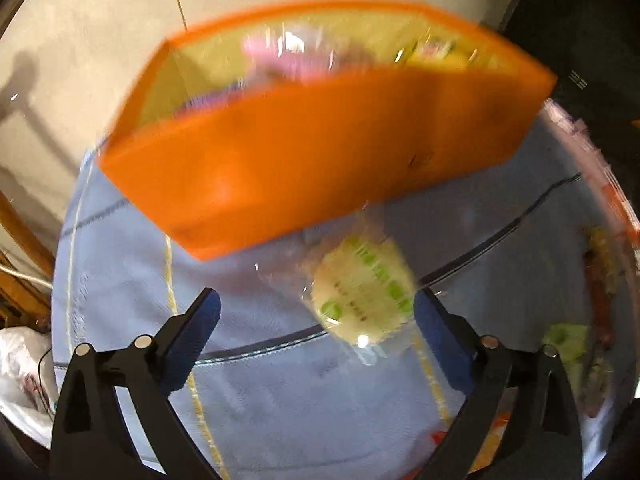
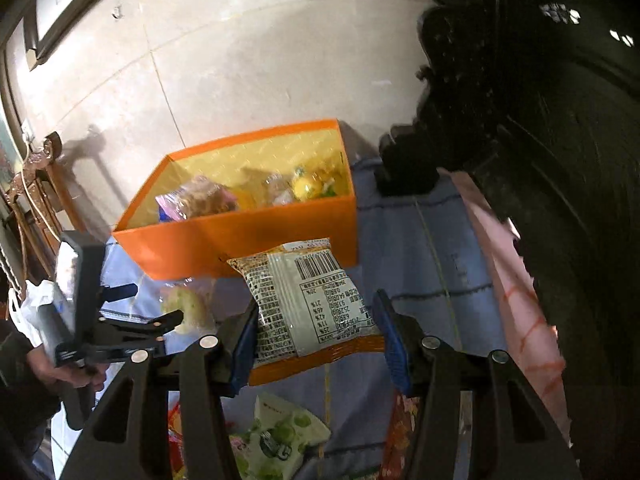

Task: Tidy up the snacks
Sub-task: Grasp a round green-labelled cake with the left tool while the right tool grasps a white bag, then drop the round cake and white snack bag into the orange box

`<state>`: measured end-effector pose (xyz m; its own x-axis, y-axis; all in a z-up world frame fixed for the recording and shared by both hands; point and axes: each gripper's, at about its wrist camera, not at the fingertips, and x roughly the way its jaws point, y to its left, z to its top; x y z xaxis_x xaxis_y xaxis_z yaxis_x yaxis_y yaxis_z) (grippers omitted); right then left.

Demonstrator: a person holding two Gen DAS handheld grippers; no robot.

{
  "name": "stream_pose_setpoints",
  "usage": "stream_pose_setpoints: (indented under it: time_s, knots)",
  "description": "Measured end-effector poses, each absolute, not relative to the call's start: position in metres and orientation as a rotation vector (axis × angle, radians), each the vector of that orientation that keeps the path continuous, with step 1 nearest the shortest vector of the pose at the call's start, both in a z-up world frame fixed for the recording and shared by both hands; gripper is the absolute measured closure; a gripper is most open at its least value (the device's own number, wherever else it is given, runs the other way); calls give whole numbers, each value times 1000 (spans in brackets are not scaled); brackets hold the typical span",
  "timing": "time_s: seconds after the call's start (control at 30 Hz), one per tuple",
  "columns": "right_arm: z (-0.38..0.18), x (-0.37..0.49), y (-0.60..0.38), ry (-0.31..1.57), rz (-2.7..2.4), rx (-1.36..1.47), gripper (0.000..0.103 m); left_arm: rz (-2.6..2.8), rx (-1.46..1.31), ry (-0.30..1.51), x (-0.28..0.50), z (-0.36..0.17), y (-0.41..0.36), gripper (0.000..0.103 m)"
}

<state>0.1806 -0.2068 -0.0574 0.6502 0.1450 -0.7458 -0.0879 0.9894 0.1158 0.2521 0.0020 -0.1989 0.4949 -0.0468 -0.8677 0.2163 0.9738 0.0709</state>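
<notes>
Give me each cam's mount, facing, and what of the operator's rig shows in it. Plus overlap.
Left wrist: on the left claw, angled down at the blue tablecloth; its open fingers flank a blurred round wrapped snack without gripping it.
Right wrist: on the right claw, angled down toward the orange box; holds a barcode snack packet. The left claw and a hand show at left.
Shared: orange box, round snack, tablecloth.

Both wrist cameras look steeply down, close to the orange box [image 1: 320, 168] [image 2: 248, 236], which the 2 views share.
</notes>
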Motion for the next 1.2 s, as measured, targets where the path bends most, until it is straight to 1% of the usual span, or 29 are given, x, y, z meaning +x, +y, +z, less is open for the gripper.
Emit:
stream_pose_setpoints:
  time_s: [0.07,0.13,0.2,0.23,0.3,0.33,0.4,0.5,0.53,0.57,0.6,0.67,0.8,0.9,0.97,1.07,1.2]
  knots:
    - [-64,179,-210,857,138,91,49,-182,93,1037,259,-205,5,4]
    - [-72,180,-213,870,125,102,49,-172,-7,1079,270,-208,10,4]
    - [-77,180,-216,883,135,140,49,-182,-104,1106,274,-212,12,18]
    - [-78,180,-218,883,143,154,49,-222,-154,1120,275,-215,11,22]
    - [-77,178,-218,880,156,157,49,-195,-175,1134,275,-218,9,15]
    - [-77,177,-219,877,152,144,49,-169,-191,1146,275,-220,8,4]
    - [-76,176,-221,878,154,142,49,-100,-200,1176,275,-228,5,4]
    - [-76,174,-226,875,153,158,49,-31,-211,1151,274,-228,-1,4]
    - [-75,172,-227,876,153,157,49,-20,-220,1145,272,-228,-1,7]
    - [-75,171,-228,875,154,157,49,-19,-222,1135,271,-226,1,24]
    - [-75,169,-230,876,153,156,49,-38,-224,1122,269,-223,1,39]
    - [-76,167,-232,884,145,156,49,-98,-236,1147,266,-217,2,45]
    - [-75,162,-237,896,143,184,49,-121,-164,1142,250,-214,3,46]
    - [-70,157,-240,885,136,186,49,-175,-263,1148,227,-206,11,46]
    - [-64,154,-243,870,127,186,49,-188,-256,1126,215,-195,10,46]
    - [-54,153,-245,845,126,183,49,-223,-269,1073,190,-167,10,46]
    - [-33,167,-236,801,155,151,49,-207,-234,972,177,-105,11,46]
